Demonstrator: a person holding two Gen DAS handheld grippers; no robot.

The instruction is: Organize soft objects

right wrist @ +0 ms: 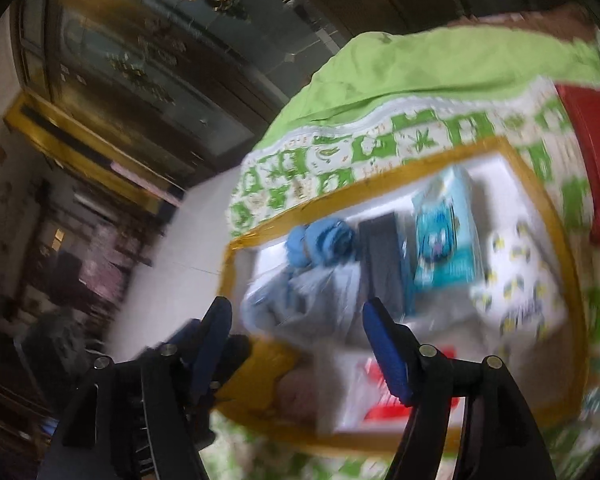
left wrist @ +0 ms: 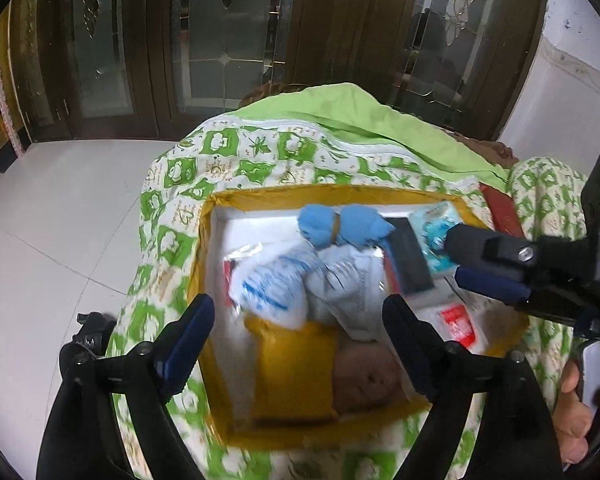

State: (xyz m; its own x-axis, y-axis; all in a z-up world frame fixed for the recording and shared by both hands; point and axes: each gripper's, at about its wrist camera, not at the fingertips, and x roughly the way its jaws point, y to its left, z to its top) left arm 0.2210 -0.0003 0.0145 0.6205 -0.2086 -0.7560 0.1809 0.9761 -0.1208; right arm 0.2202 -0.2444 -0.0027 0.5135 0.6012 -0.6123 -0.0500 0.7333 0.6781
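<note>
An open box with a yellow rim (left wrist: 340, 192) (right wrist: 225, 268) and white inside lies on a green-and-white quilt (left wrist: 260, 152). It holds a blue rolled cloth (left wrist: 340, 226) (right wrist: 320, 240) tied with a band, white plastic bags with blue print (left wrist: 272, 280) (right wrist: 300, 296), a dark grey block (left wrist: 408, 256) (right wrist: 384, 256), a teal packet (left wrist: 436, 228) (right wrist: 440, 240) and a white cloth with yellow spots (right wrist: 516, 272). My left gripper (left wrist: 298, 320) hangs open above the bags, nothing between its fingers. My right gripper (left wrist: 458, 258) (right wrist: 298, 316) is open over the box's right side, also holding nothing.
A red-and-white packet (left wrist: 458, 320), a yellow pack (left wrist: 296, 364) and a brownish soft item (left wrist: 364, 376) fill the box's near end. A red box (right wrist: 596, 140) sits on the quilt beyond it. A hand (left wrist: 576, 412) grips the right tool. White tiled floor lies left, dark glass doors behind.
</note>
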